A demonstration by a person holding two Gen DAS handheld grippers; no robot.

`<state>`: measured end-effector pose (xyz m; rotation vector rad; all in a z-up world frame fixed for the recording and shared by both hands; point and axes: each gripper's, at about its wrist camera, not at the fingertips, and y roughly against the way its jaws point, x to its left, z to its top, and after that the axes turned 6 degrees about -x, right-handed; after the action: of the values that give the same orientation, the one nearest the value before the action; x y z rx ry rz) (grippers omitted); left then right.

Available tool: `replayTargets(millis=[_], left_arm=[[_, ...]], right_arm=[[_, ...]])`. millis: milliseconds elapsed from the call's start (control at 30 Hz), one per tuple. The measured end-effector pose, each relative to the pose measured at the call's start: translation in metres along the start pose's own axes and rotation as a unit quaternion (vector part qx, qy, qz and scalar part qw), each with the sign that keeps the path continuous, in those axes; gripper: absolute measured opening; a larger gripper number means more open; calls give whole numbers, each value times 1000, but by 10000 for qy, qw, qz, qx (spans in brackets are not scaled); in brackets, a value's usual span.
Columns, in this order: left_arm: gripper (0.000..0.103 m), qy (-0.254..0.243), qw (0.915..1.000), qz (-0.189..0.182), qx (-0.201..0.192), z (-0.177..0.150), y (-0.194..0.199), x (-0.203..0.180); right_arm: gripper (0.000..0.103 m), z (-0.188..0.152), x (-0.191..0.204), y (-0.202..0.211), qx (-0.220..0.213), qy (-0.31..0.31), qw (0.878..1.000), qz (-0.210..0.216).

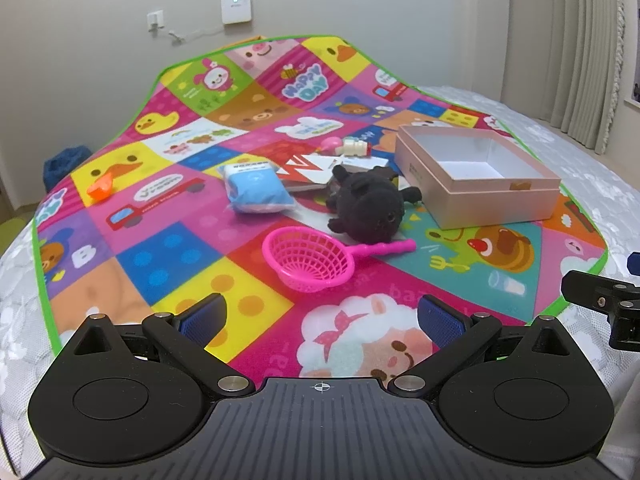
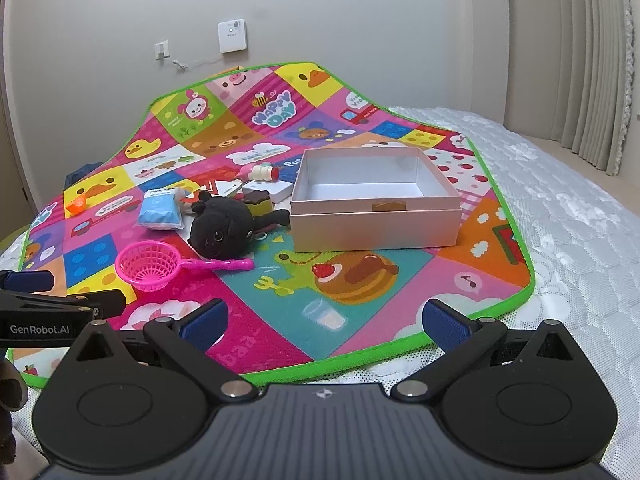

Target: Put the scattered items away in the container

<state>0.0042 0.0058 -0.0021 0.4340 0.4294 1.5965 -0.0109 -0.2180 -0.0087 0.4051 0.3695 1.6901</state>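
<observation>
Both grippers, left (image 1: pixel 320 316) and right (image 2: pixel 324 322), stand fully released, holding nothing, with the empty pink box (image 2: pixel 372 220) ahead of the jaws. Risk: the black plush (image 2: pixel 220 226) apparently overlaps the pink strainer (image 2: pixel 150 266), so lifting one may drag the other.

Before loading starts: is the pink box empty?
Empty: the pink box shows only bare white floor and walls; the toys lie outside.

Fuzzy black cloth on the plush toy (image 1: pixel 370 204); glossy pink plastic lattice on the strainer (image 1: pixel 310 262). Smooth matt pink card, white inside, on the box (image 2: pixel 374 222). Smooth printed sheen on the play mat (image 1: pixel 192 248); quilted white fabric over the bed (image 2: pixel 568 240).
</observation>
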Motion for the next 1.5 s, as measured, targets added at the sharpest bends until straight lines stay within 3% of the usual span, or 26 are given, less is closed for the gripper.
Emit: replayTargets(millis=[1267, 1367, 1500], left_arm=[[103, -37, 9999, 109, -114, 5, 5, 2], [103, -75, 10000, -36, -5, 11, 1, 4], [103, -175, 9984, -533, -85, 29, -5, 16]], right_arm=[[103, 4, -3, 0, -46, -38, 9999, -143], [103, 7, -2, -3, 18, -51, 9999, -137], [103, 15, 3, -8, 60, 4, 10000, -66]])
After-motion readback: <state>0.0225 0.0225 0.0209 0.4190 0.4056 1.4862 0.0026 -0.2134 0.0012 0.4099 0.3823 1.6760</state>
